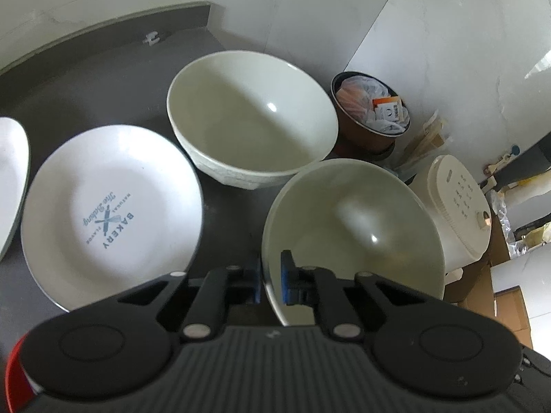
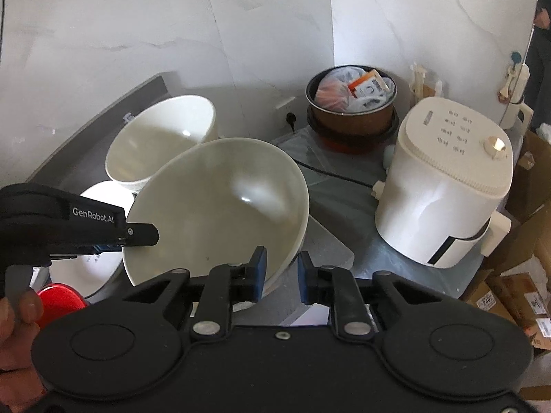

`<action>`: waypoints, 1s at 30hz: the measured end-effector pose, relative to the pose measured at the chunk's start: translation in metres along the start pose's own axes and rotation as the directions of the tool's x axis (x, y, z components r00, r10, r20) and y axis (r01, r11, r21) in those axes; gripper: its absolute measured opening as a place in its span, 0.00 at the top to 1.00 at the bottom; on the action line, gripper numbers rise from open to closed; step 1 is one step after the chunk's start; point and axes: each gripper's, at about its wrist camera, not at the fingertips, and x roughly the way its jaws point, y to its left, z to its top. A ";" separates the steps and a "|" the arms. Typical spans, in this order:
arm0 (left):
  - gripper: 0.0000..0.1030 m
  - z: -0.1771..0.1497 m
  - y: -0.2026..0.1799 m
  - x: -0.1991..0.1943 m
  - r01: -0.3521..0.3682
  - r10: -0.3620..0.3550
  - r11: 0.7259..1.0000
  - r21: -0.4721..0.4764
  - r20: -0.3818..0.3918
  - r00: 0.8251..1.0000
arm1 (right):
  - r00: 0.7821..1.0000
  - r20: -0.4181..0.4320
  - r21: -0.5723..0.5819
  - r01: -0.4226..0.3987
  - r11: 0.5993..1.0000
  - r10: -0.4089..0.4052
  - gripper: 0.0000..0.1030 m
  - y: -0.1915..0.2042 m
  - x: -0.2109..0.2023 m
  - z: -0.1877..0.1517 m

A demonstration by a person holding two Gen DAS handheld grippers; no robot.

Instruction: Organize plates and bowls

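**A:** What was held by the left hand-held gripper (image 1: 270,280)?

**B:** The near rim of the near bowl (image 1: 351,227) was pinched between its blue pads. The jaws were closed almost all the way on the thin wall, one pad inside and one outside.

**A:** And the right hand-held gripper (image 2: 281,275)?

**B:** It was placed at the near right rim of the same bowl. One blue pad was seen inside the bowl and one outside. A gap was still seen by the outside pad, so it cannot be told if the wall was squeezed.

**A:** How was that bowl sitting?

**B:** It was tipped, with its open side turned toward the cameras. It was found at the right end of the dark table (image 1: 113,79).

**A:** What else was seen there?

**B:** A second white bowl (image 1: 251,117) was set upright just behind it. A white plate (image 1: 110,213) with blue "BAKERY" writing was laid to the left. The edge of another plate (image 1: 12,186) was seen at the far left.

**A:** And past the table?

**B:** A white cooker (image 2: 444,186) and a brown pot (image 2: 351,110) stuffed with bags were seen on the right.
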 end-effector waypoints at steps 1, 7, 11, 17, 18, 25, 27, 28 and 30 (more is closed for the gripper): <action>0.91 0.000 0.000 -0.003 0.001 -0.001 1.000 -0.001 0.003 1.000 | 1.000 0.003 -0.003 -0.003 1.000 0.003 0.82 0.000 -0.002 0.001; 0.91 -0.002 0.004 -0.026 0.009 -0.008 1.000 -0.021 0.036 0.999 | 0.999 0.044 -0.042 -0.022 0.999 0.023 0.82 0.008 -0.022 0.000; 0.91 -0.004 0.008 -0.044 0.003 -0.001 1.000 -0.031 0.064 0.998 | 0.997 0.064 -0.076 -0.042 0.996 0.047 0.82 0.015 -0.037 -0.002; 0.91 -0.011 0.015 -0.068 -0.007 0.011 0.999 -0.042 0.096 0.995 | 0.994 0.082 -0.107 -0.067 0.992 0.076 0.82 0.027 -0.056 -0.004; 0.91 -0.012 0.017 -0.071 -0.009 0.014 0.999 -0.048 0.099 0.995 | 0.993 0.089 -0.115 -0.071 0.991 0.081 0.82 0.029 -0.059 -0.005; 0.91 -0.022 0.033 -0.097 -0.010 0.021 0.996 -0.090 0.122 0.992 | 0.985 0.125 -0.162 -0.101 0.982 0.122 0.82 0.045 -0.083 -0.010; 0.91 -0.024 0.038 -0.105 -0.010 0.023 0.995 -0.095 0.131 0.991 | 0.981 0.133 -0.172 -0.115 0.978 0.139 0.82 0.049 -0.090 -0.011; 0.91 -0.026 0.040 -0.108 -0.013 0.026 0.995 -0.097 0.134 0.991 | 0.980 0.135 -0.177 -0.123 0.977 0.147 0.82 0.051 -0.092 -0.011; 0.91 -0.029 0.044 -0.116 -0.018 0.033 0.994 -0.106 0.140 0.990 | 0.977 0.139 -0.189 -0.137 0.972 0.165 0.82 0.055 -0.097 -0.012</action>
